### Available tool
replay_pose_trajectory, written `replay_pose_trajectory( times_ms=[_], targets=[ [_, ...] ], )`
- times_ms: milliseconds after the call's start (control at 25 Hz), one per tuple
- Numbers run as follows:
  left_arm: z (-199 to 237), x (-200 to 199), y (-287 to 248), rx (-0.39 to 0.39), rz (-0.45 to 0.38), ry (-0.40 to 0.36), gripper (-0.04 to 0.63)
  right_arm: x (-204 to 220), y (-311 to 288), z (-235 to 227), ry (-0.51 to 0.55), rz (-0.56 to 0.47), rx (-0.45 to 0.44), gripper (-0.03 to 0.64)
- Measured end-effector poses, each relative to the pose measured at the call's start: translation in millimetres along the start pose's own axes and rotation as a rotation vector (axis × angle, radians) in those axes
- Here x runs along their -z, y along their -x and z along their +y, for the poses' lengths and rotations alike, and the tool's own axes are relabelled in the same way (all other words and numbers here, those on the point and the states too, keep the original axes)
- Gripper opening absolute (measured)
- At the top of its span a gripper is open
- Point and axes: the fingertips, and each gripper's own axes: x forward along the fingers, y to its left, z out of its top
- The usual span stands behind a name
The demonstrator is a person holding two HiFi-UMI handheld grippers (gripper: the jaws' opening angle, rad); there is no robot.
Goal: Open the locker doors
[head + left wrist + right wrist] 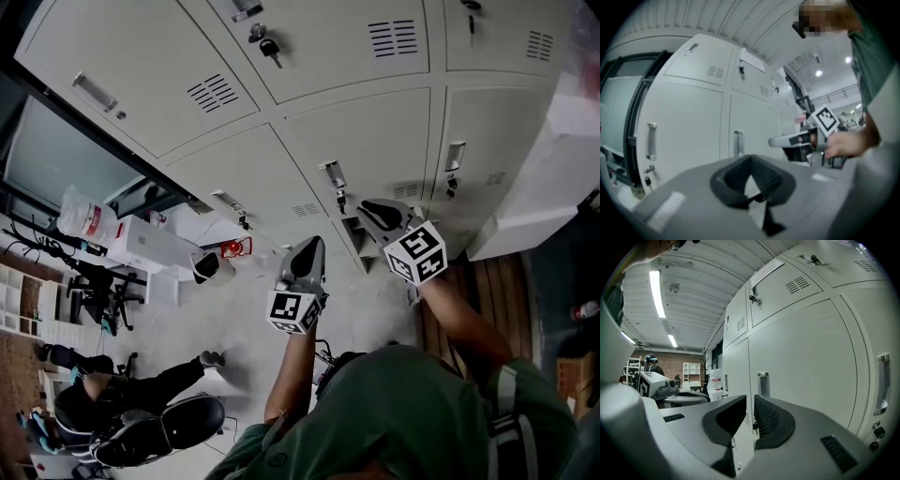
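**Locker doors** (pixel 366 141): pale grey sheet-metal panels set in rows and columns, all closed flush with the cabinet. Each bears a block of louvre slits (pixel 394 37), a vertical pull handle (pixel 333 174) and a small lock below it. A key (pixel 272 49) hangs in the lock of one upper door.

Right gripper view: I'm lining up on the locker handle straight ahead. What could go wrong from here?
1. The right gripper has its jaws only narrowly apart, and the handle is not between them. It may butt the handle rather than straddle it.
2. The left gripper, jaws together, hangs close beside. The locker door could strike it when swinging out.
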Motion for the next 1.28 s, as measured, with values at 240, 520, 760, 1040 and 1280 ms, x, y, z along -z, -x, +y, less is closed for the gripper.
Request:
replay_pose_trajectory(
  times_ms=[240, 520, 760, 1040, 1280],
  targets=[
    [2, 3, -4, 0.017, 0.000, -0.001, -0.012, 1, -16, -2, 0.000, 0.006, 0.005, 0.048],
    [23, 7, -16, 0.053, 0.007, 0.005, -0.012, -1, -47, -7, 0.010, 0.019, 0.036, 0.048],
    [45, 4, -38, 0.117, -0.004, 0.010, -0.012, 0, -75, -17, 0.004, 0.039, 0.073, 0.048],
    [58, 8, -64, 0.202, 0.004, 0.015, -0.012, 4, -98, -26, -0.023, 0.035, 0.099, 0.048],
    [62, 8, -83, 0.258, -0.013, 0.034, -0.012, 1, -107, -29, -0.013, 0.027, 0.094, 0.048]
  ],
)
